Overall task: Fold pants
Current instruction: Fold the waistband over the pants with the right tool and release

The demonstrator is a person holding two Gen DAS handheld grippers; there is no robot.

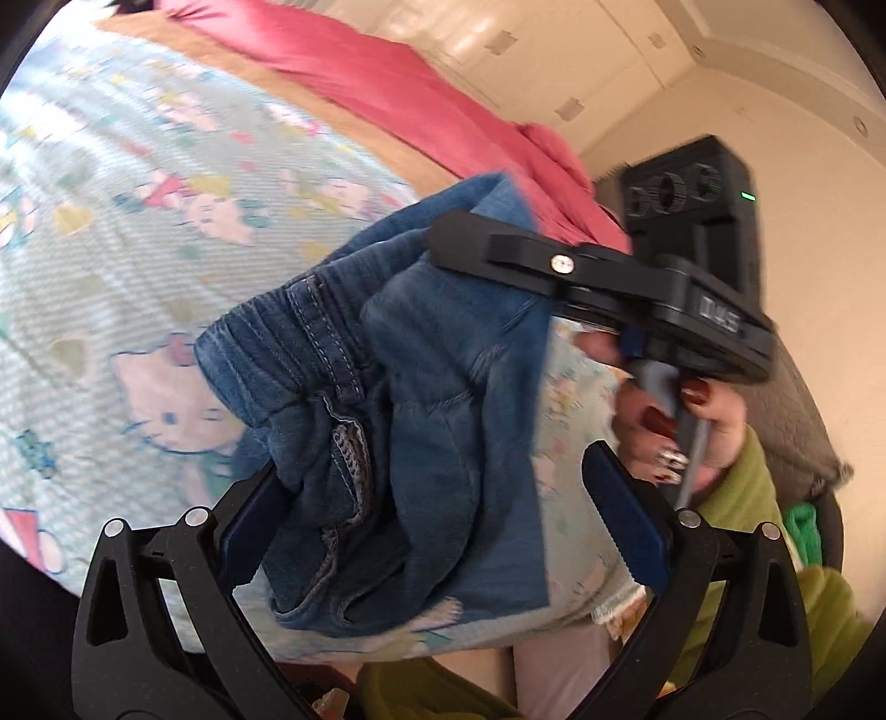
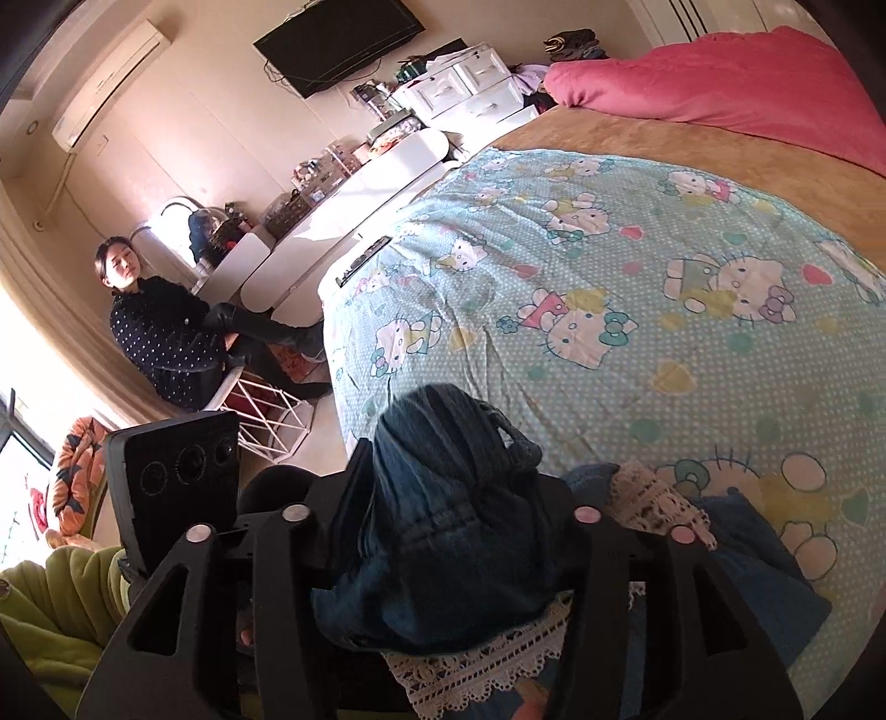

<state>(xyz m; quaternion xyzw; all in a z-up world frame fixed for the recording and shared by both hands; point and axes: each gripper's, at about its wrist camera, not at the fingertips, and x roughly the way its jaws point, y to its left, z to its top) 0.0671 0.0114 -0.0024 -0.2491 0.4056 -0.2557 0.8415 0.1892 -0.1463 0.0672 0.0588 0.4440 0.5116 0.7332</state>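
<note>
Denim pants [image 1: 421, 432] bunched above the bed's near edge; my left gripper [image 1: 437, 509] gapes around them, right gripper [image 2: 459, 498] jaws whether clamped I cannot tell; next, I'd spread them flat on the cartoon-cat sheet [image 2: 637, 288].

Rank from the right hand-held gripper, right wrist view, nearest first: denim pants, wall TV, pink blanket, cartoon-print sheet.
1. denim pants: bunched between the fingers of the right hand-held gripper.
2. cartoon-print sheet: spread on the bed just ahead.
3. pink blanket: far end of the bed, upper right.
4. wall TV: on the far wall, upper left.
</note>
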